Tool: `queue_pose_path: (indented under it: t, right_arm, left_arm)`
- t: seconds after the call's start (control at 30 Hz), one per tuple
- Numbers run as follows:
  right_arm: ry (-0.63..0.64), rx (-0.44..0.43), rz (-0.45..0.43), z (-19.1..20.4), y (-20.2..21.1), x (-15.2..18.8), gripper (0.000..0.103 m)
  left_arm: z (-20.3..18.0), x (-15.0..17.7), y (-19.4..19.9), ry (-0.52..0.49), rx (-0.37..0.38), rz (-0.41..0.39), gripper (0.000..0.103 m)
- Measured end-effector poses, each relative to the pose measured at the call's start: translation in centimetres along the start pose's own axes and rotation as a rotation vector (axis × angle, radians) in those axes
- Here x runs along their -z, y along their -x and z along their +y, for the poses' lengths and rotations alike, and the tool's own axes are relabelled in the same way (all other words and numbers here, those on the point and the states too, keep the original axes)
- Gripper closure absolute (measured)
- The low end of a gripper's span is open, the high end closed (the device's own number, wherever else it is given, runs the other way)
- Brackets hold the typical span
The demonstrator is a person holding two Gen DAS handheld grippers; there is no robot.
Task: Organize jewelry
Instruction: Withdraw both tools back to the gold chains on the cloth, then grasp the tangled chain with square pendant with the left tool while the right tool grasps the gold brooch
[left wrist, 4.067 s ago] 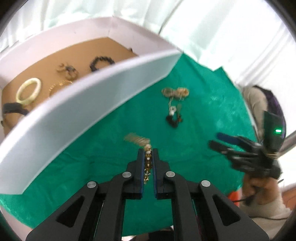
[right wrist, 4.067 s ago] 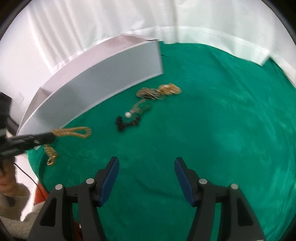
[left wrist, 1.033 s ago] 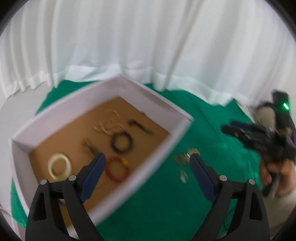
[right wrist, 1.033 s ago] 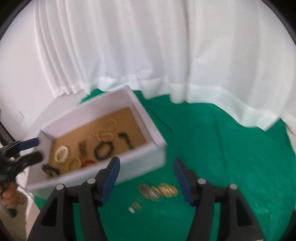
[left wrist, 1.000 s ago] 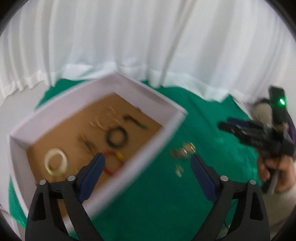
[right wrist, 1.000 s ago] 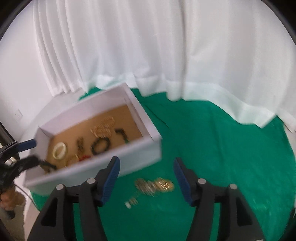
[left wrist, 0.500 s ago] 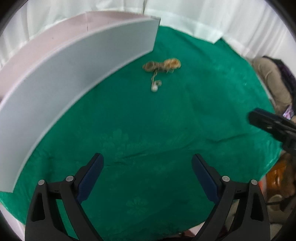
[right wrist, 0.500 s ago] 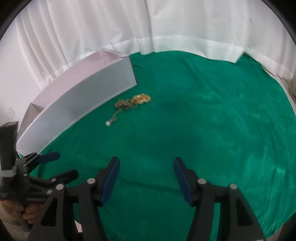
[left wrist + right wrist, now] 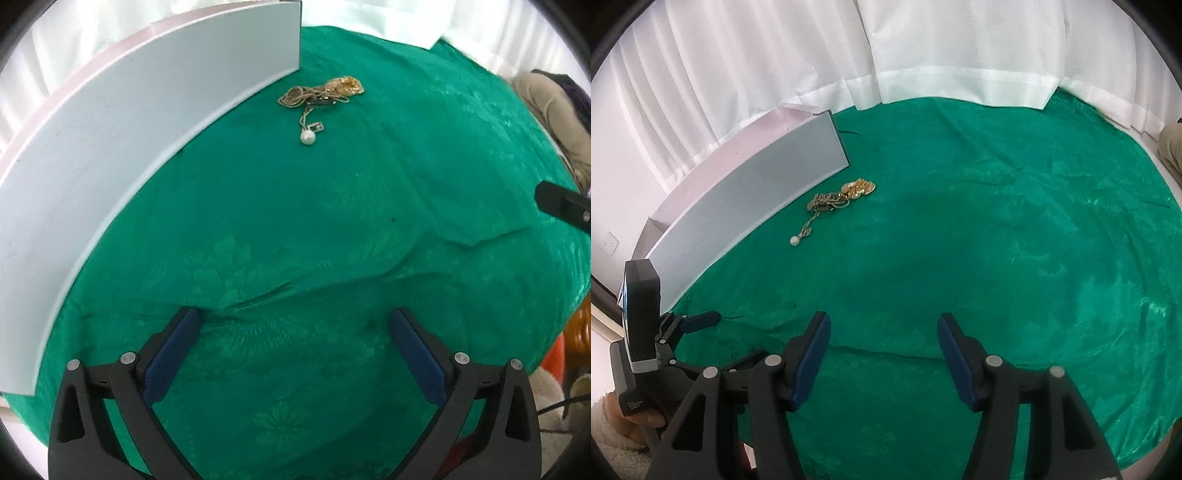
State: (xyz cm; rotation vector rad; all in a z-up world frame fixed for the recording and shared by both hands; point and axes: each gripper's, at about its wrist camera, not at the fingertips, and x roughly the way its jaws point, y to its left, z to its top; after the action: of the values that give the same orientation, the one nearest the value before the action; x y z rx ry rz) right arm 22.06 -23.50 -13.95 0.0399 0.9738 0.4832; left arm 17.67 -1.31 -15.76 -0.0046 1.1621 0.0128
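Observation:
A small heap of gold chains (image 9: pixel 322 91) with a pearl pendant (image 9: pixel 307 137) lies on the green cloth (image 9: pixel 332 229), just off the near corner of the white box (image 9: pixel 122 129). It also shows in the right wrist view (image 9: pixel 842 195), with the pearl (image 9: pixel 793 240) and the box wall (image 9: pixel 753 206). The box's inside is hidden. My left gripper (image 9: pixel 293 350) is open and empty, low over the cloth, well short of the heap. My right gripper (image 9: pixel 881 350) is open and empty over the cloth's middle.
White curtains (image 9: pixel 849 55) hang behind the round table. The left gripper's body (image 9: pixel 642 350) sits at the table's left edge in the right wrist view. The right gripper's tip (image 9: pixel 561 205) shows at the right edge in the left wrist view.
Both grippers have dropped from high above the box to low over the cloth. The left gripper, which held a gold chain earlier, is now open and empty.

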Motion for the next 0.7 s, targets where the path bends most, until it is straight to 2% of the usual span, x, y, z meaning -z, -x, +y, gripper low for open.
queue_pose_path:
  t: [0.1,0.17,0.23,0.3,0.4,0.5,0.57,0.6,0.67,0.7]
  right_arm:
    - [-0.007,-0.017,0.005,-0.1,-0.3,0.2,0.042]
    - [-0.004,-0.015,-0.004,-0.3,-0.1,0.3,0.042]
    - [-0.005,-0.015,-0.012,-0.3,0.0,0.2,0.042]
    - [-0.013,-0.023,-0.016,-0.5,0.1,0.2,0.042]
    - [-0.023,-0.034,-0.016,-0.8,0.1,0.3,0.042]
    - [-0.026,-0.032,-0.015,-1.2,0.4,0.7,0.042]
    - [-0.033,-0.034,-0.011,-1.5,0.4,0.9,0.042]
    - [-0.035,-0.034,-0.009,-1.6,0.4,1.0,0.042]
    - [-0.044,-0.033,-0.003,-2.0,0.2,1.3,0.042]
    - [-0.049,-0.031,0.000,-2.2,0.1,1.3,0.042]
  left_arm:
    - [0.3,-2.1,0.7,0.001,0.043,-0.033,0.001]
    - [0.6,-4.7,1.8,-0.008,0.090,-0.074,0.001]
    - [0.5,-8.0,1.8,-0.029,0.164,-0.072,0.001]
    - [0.1,-10.5,0.9,-0.055,0.200,-0.078,0.001]
    - [-0.6,-13.7,-2.1,-0.089,0.149,-0.096,0.001]
    - [-1.2,-15.3,-4.4,-0.091,0.116,-0.105,0.003]
    - [-1.5,-16.1,-5.5,-0.089,0.107,-0.112,0.006]
    - [-1.6,-16.3,-5.8,-0.092,0.106,-0.114,0.011]
    - [-2.2,-16.6,-6.6,-0.109,0.094,-0.123,0.023]
    - [-2.4,-16.7,-6.9,-0.120,0.088,-0.122,0.036]
